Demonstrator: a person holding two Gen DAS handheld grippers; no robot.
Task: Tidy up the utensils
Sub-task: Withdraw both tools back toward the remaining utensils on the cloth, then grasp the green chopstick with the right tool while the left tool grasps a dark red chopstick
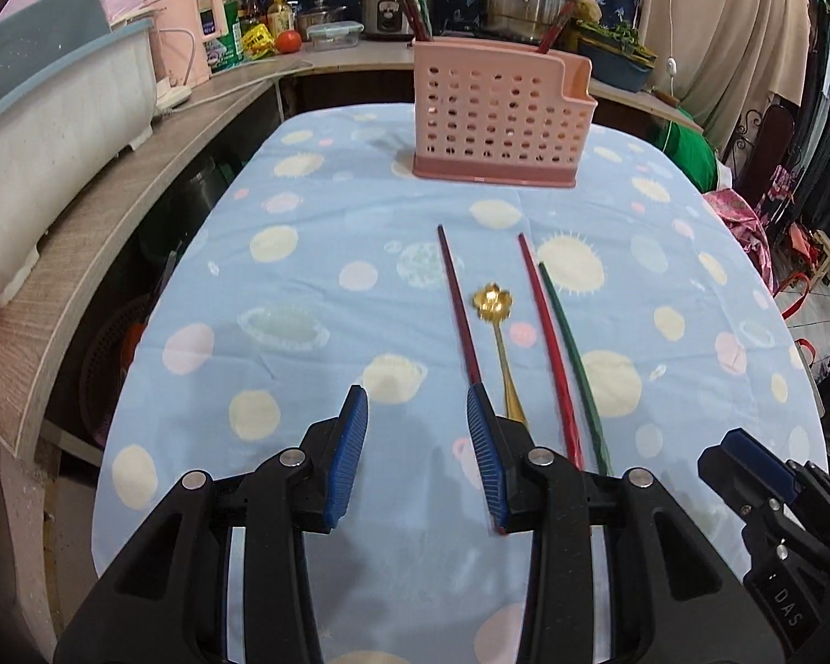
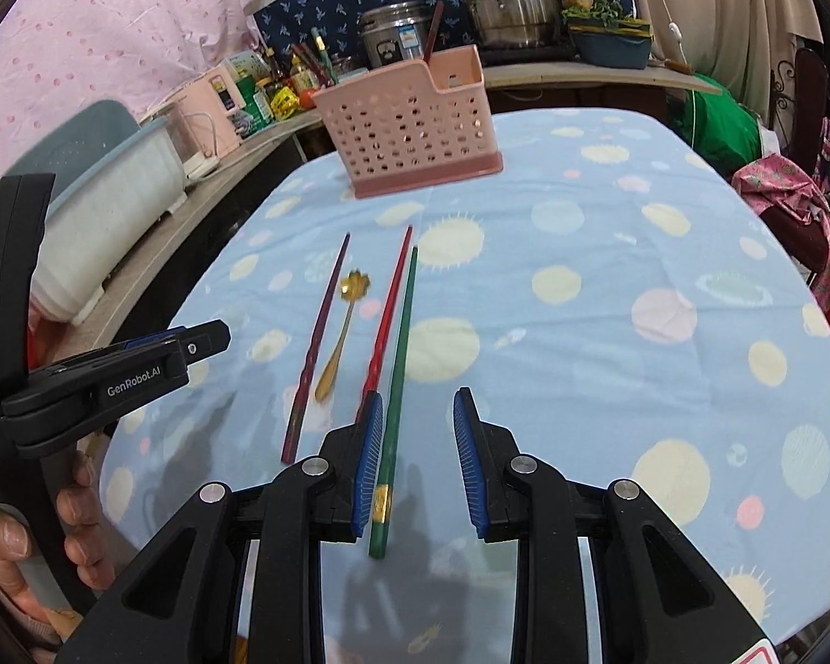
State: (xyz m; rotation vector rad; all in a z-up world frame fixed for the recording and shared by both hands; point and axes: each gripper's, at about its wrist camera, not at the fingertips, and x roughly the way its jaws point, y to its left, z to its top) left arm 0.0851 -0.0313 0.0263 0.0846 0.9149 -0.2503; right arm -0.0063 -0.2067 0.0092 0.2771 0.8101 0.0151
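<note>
meanwhile both grippers hovered with fingers parted, holding nothing: left gripper [image 1: 418, 415] beside the dark red chopstick [image 1: 459, 307], right gripper [image 2: 418, 415] over the green chopstick [image 2: 401, 354]

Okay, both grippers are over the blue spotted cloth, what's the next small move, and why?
Probably lower the right gripper and close on the thick end of the green chopstick. Its jaws stand open and empty, and that chopstick already lies between them, close against one pad. The dark red chopstick, bright red chopstick and gold flower-bowled spoon still lie flat before the pink perforated holder.
</note>
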